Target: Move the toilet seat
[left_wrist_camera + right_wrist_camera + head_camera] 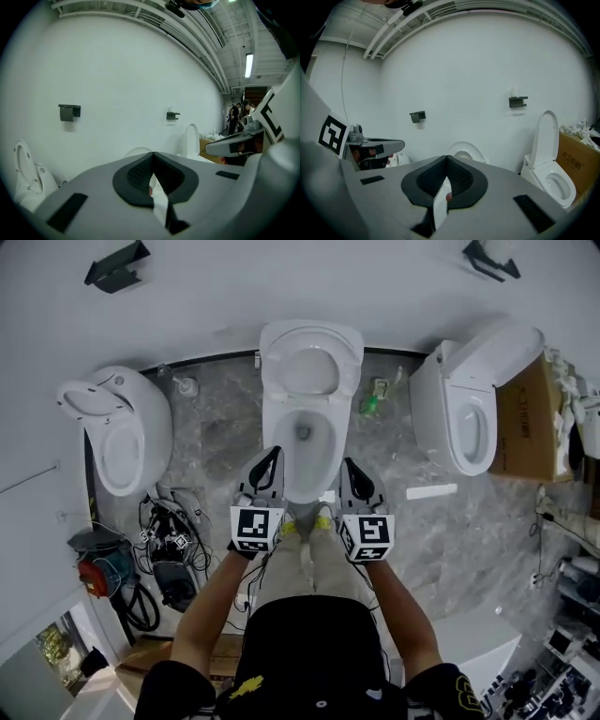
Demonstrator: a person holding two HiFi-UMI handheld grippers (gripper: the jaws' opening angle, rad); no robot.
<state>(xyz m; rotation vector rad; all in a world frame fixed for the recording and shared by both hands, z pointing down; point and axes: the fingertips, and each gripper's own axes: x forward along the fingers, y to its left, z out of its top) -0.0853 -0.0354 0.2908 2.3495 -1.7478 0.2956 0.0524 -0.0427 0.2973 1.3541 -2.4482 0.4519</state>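
The middle white toilet (302, 442) stands straight ahead, its seat (309, 367) raised against the wall. My left gripper (273, 455) and right gripper (348, 466) hover side by side over the bowl's front rim, both shut with nothing between the jaws. In the left gripper view the left gripper (152, 157) points at the wall, and the raised seat (136, 152) peeks over it. From the right gripper view, the right gripper (446, 162) has the seat (464, 152) just beyond it. Neither gripper touches the seat.
An oval toilet (117, 432) stands at the left, and another toilet (469, 409) with a raised lid at the right beside a cardboard box (530, 423). Cables and gear (164, 549) lie on the floor at lower left. Two dark holders (117, 266) hang on the wall.
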